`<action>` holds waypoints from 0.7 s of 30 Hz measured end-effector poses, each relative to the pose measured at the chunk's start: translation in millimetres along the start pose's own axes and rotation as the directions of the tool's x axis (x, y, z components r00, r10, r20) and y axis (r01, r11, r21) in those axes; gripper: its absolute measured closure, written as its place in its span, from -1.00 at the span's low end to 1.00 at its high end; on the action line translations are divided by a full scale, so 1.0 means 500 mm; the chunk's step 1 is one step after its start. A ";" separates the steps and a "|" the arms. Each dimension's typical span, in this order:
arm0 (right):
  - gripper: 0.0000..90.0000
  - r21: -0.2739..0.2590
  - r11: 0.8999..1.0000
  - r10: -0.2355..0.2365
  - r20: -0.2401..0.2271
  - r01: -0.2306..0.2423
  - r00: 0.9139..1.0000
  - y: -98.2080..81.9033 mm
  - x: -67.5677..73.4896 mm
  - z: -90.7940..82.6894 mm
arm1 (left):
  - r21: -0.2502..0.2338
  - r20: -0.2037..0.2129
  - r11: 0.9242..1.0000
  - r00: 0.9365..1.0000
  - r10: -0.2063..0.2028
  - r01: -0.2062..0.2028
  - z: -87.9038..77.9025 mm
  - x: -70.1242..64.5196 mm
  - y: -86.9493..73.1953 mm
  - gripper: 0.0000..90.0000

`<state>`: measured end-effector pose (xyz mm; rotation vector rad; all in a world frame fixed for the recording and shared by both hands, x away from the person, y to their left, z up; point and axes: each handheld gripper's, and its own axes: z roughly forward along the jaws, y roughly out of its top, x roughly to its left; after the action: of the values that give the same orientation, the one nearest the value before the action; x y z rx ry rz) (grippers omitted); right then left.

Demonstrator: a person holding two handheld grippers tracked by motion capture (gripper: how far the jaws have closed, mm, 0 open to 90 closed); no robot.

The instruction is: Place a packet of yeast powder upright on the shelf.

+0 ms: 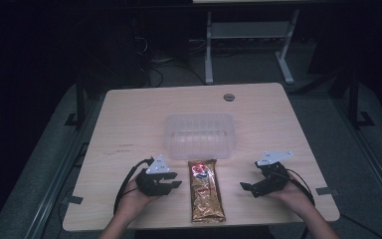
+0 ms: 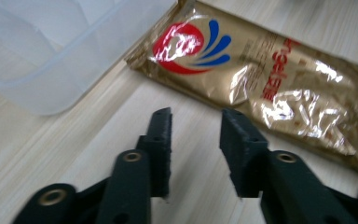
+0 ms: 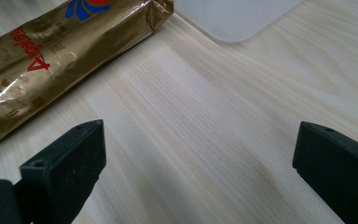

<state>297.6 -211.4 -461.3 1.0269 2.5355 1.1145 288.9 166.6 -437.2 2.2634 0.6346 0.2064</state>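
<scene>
Gold packet [image 1: 207, 190] between left tool [image 1: 171, 185], right tool [image 1: 247, 188].

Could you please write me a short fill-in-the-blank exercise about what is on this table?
1. The gold packet lies between the two ____.
2. The clear tub holds ____.
3. Of the left gripper and right gripper, the jaws stand wider apart on the ____ one.
4. The packet's far end lies just in front of the ____.

Missing words: grippers; nothing; right; tub
</scene>
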 end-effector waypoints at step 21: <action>-0.95 -0.019 1.000 0.004 0.013 -0.004 1.000 -0.003 -0.006 -0.013 | 0.014 0.079 0.994 0.991 0.106 -0.107 0.103 -0.016 0.145 0.99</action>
<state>296.1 -217.7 -457.9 1.0318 2.5085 1.1270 326.6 87.4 -420.8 2.3134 0.4768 0.1639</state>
